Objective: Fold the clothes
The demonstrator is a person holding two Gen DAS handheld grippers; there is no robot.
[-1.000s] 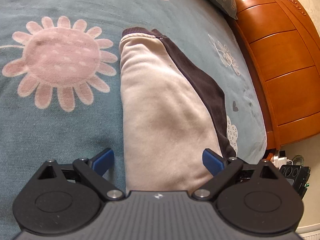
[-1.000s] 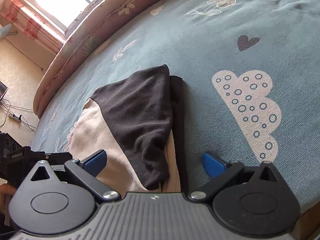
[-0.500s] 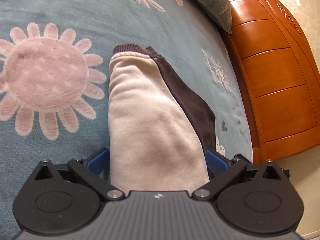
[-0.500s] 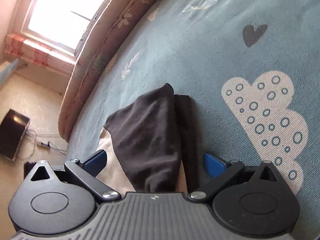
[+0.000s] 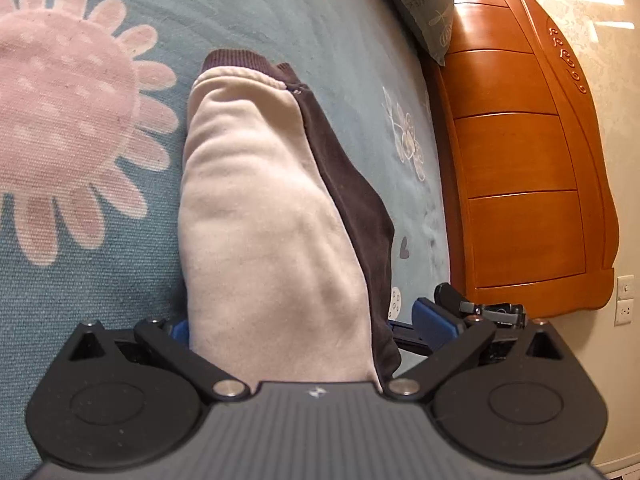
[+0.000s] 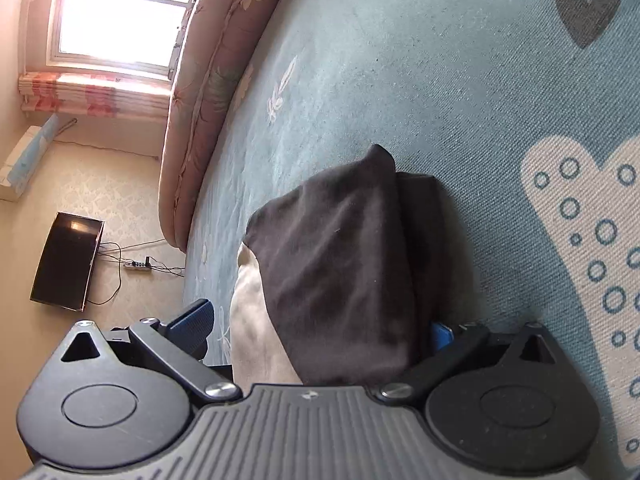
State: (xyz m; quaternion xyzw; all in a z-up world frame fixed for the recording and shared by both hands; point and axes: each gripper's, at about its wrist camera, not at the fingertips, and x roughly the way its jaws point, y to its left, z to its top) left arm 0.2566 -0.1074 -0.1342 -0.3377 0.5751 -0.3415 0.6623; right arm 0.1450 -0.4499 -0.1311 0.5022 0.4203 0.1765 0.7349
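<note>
A folded cream and dark brown garment [image 5: 264, 216] lies on the teal bedspread [image 5: 100, 288], ribbed hem at its far end. My left gripper [image 5: 308, 324] is open wide and straddles its near end, the cream cloth filling the gap and brushing the left pad. In the right wrist view the garment's dark end [image 6: 340, 264] sits between the fingers of my right gripper [image 6: 316, 328], which is also open; its left pad stands apart from the cloth. Part of the right gripper [image 5: 480, 310] shows behind my left one.
A wooden headboard [image 5: 520, 160] and a pillow [image 5: 424, 12] bound the bed on the right of the left wrist view. The bed's quilted edge [image 6: 200, 80] drops to a floor with a black screen [image 6: 66, 260] and a power strip [image 6: 138, 265]. A window [image 6: 116, 12] glares.
Both grippers have moved in and down over the garment's two ends, so the cloth now lies between each pair of fingers. The garment itself has stayed flat.
</note>
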